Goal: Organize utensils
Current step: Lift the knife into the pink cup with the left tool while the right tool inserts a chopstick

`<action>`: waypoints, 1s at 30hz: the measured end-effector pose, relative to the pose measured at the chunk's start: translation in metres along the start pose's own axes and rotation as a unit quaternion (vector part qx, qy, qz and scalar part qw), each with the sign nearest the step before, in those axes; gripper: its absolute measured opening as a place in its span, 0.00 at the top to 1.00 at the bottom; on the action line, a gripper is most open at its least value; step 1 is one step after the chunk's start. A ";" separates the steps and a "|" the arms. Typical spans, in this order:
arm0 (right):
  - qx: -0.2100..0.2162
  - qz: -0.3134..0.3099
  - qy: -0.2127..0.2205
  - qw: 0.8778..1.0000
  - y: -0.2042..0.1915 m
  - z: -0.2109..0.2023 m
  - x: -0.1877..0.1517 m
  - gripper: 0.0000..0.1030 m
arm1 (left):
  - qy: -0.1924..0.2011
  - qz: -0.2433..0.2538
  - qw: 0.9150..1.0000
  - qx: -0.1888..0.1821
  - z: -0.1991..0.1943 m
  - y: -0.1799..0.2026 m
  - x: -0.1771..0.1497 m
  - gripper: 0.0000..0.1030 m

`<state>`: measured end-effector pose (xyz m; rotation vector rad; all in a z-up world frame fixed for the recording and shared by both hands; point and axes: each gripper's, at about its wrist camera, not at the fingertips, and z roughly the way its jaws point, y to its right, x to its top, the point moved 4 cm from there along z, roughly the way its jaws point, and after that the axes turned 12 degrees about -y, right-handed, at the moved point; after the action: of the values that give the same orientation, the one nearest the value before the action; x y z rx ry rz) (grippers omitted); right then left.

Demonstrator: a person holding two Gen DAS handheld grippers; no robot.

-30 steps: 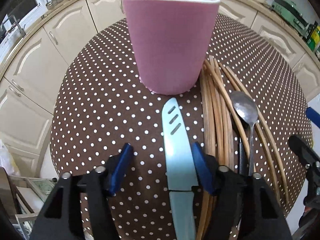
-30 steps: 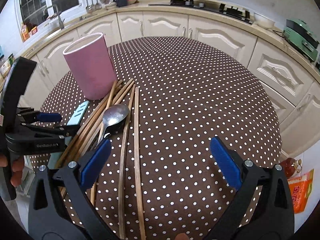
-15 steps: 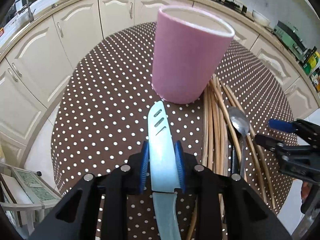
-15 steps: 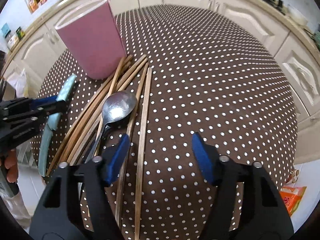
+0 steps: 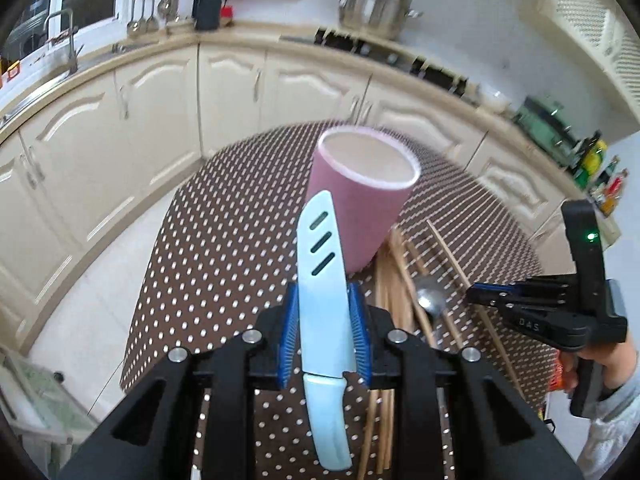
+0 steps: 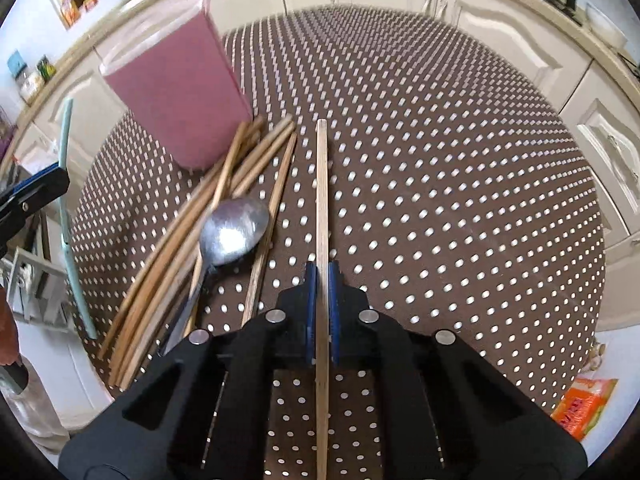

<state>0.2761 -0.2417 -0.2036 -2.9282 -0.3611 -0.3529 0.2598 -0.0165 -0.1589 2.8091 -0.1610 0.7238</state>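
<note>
My left gripper (image 5: 325, 320) is shut on a light blue knife (image 5: 322, 280), lifted off the table with its blade tip pointing at the pink cup (image 5: 360, 196). My right gripper (image 6: 322, 292) is shut on a single wooden chopstick (image 6: 322, 200) that runs forward over the table. The pink cup (image 6: 180, 92) stands upright at the table's far left. A bundle of wooden chopsticks (image 6: 192, 224) and a metal spoon (image 6: 232, 232) lie beside it. The knife (image 6: 66, 200) and left gripper (image 6: 28, 196) show at the left edge of the right wrist view.
The round table has a brown polka-dot cloth (image 6: 440, 160). Cream kitchen cabinets (image 5: 180, 92) ring the table. An orange packet (image 6: 584, 404) lies on the floor to the right.
My left gripper has raised the knife off the table toward the cup's rim height. My right gripper has closed on one chopstick.
</note>
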 end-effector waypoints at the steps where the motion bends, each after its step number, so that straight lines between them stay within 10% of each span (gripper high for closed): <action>1: 0.009 0.002 0.015 1.000 0.001 -0.009 0.000 0.94 | 0.009 0.002 1.000 -0.007 -0.005 0.001 0.001 0.76; 15: 0.089 -0.010 0.263 0.961 -0.019 -0.142 0.028 0.94 | 0.120 0.054 0.989 -0.061 -0.075 0.039 0.035 0.77; 30: 0.117 0.011 0.443 0.889 -0.070 -0.161 0.100 0.94 | 0.236 0.051 0.970 -0.011 -0.120 0.053 0.103 0.77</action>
<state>0.3183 -0.1842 -0.0142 -2.2163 -0.1987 -1.4321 0.2854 -0.0423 0.0038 2.5327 -0.2266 1.3749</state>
